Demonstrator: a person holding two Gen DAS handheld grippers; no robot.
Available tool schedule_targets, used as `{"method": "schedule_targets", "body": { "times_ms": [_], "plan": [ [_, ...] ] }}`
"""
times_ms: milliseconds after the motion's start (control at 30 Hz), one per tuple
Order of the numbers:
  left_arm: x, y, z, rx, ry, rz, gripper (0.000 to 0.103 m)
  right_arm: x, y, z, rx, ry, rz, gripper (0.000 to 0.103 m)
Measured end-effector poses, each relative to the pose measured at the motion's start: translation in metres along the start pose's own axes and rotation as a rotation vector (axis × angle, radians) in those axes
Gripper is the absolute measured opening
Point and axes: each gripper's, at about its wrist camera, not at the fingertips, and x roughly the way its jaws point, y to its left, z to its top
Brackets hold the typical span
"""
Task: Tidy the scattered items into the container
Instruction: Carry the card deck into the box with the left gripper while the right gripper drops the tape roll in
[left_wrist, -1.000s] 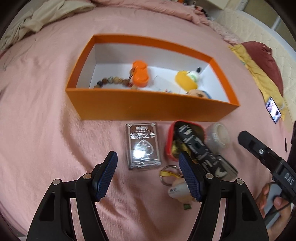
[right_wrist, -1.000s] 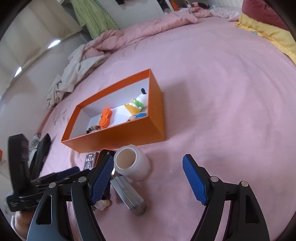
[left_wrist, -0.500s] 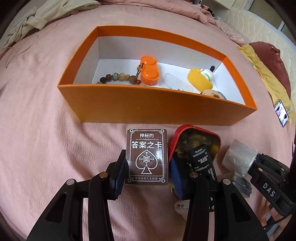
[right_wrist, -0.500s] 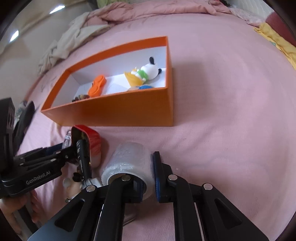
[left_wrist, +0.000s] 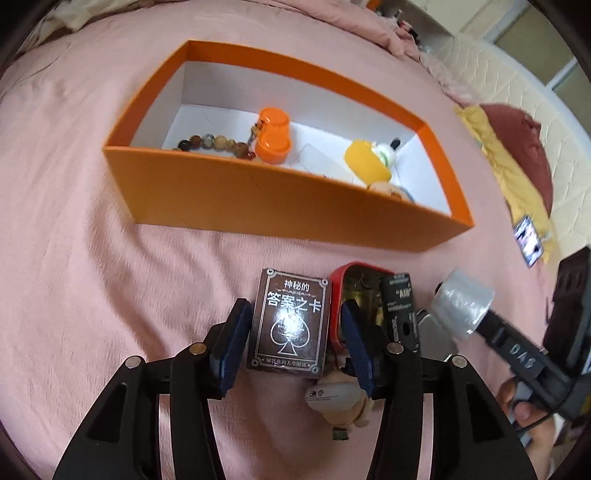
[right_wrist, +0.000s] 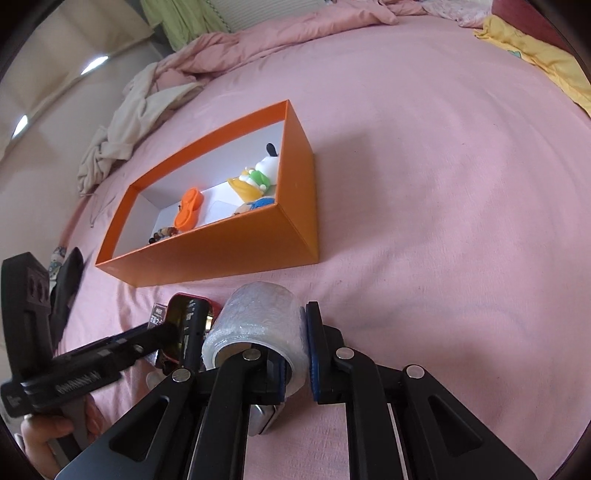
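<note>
An orange cardboard box (left_wrist: 236, 201), rectangular with a smooth white inside, sits open on the pink, softly wrinkled bed cover (left_wrist: 74, 258). Inside the box lie a string of round brown beads (left_wrist: 212, 142), a glossy orange plastic case (left_wrist: 273, 134) shaped like 2 joined rounds, a flat clear sleeve, and a yellow plastic toy (left_wrist: 365, 162) at the box's right end.

Just in front of the box's near wall, the scattered things bunch together. A dark, shiny card deck (left_wrist: 290, 321) with a spade outline and white lettering lies flat between the 2 ribbed blue pads of the left tool (left_wrist: 291, 341). Its jaws have just been opening a little; the left pad sits right at the deck's edge, the right pad stands slightly off it, so the tool is spread around the deck rather than pinching it. To the deck's right, also before the box, lie a red oval tin (left_wrist: 338, 291) with a dark metallic inside, a slim black rectangular pack (left_wrist: 399, 306), a grey metal piece, and a small beige plush figure (left_wrist: 341, 397) nearer the camera.

The right tool (right_wrist: 297, 360) is pinching the wall of a roll of clear, crinkly plastic film (right_wrist: 258, 317): 1 finger inside the hollow core, the other pressed on the outside. The roll is in front of the box's right corner.
</note>
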Motion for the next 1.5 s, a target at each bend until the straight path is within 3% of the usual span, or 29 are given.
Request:
{"method": "schedule_targets", "body": {
  "times_ms": [133,233,333,400,433,533,633,767,833,1100,1200,1367,1500],
  "plan": [
    [-0.008,0.013,-0.002,-0.049,-0.012,0.000,0.052,-0.003,-0.004,0.003,0.025,-0.027,-0.005,0.010],
    [0.000,0.005,-0.010,0.000,0.066,0.012,0.052,-0.002,-0.009,0.004,0.049,-0.022,0.005,0.010],
    [0.003,-0.014,-0.016,0.118,0.055,0.079,0.052,0.000,-0.012,0.003,0.065,-0.006,0.017,0.010],
    [0.009,-0.013,-0.015,0.131,0.054,0.152,0.051,0.001,-0.013,0.003,0.075,-0.001,0.028,0.010],
    [0.013,-0.012,-0.014,0.129,0.069,0.178,0.044,0.001,-0.013,0.003,0.075,0.000,0.028,0.010],
    [0.013,-0.014,-0.014,0.145,0.066,0.202,0.043,0.000,-0.014,0.002,0.081,-0.001,0.021,0.010],
    [-0.002,-0.013,-0.015,0.125,0.030,0.137,0.043,0.000,-0.017,0.002,0.096,-0.001,0.021,0.010],
    [-0.036,-0.011,-0.012,0.100,-0.099,0.064,0.042,-0.005,-0.017,0.004,0.099,-0.033,0.030,0.010],
    [-0.050,-0.009,-0.011,0.081,-0.152,-0.014,0.042,-0.010,-0.012,0.006,0.081,-0.066,0.032,0.010],
    [-0.074,-0.010,0.007,0.011,-0.244,-0.221,0.042,-0.038,0.000,0.009,0.065,-0.193,0.137,0.010],
    [-0.076,-0.012,0.028,0.017,-0.262,-0.209,0.042,-0.040,0.011,0.018,0.033,-0.205,0.170,0.010],
    [-0.070,-0.011,0.081,0.061,-0.312,-0.112,0.042,-0.034,0.042,0.049,-0.076,-0.205,0.174,0.010],
    [-0.048,0.006,0.098,0.003,-0.284,-0.081,0.042,-0.015,0.065,0.075,-0.186,-0.197,0.129,0.010]
  ]
}}
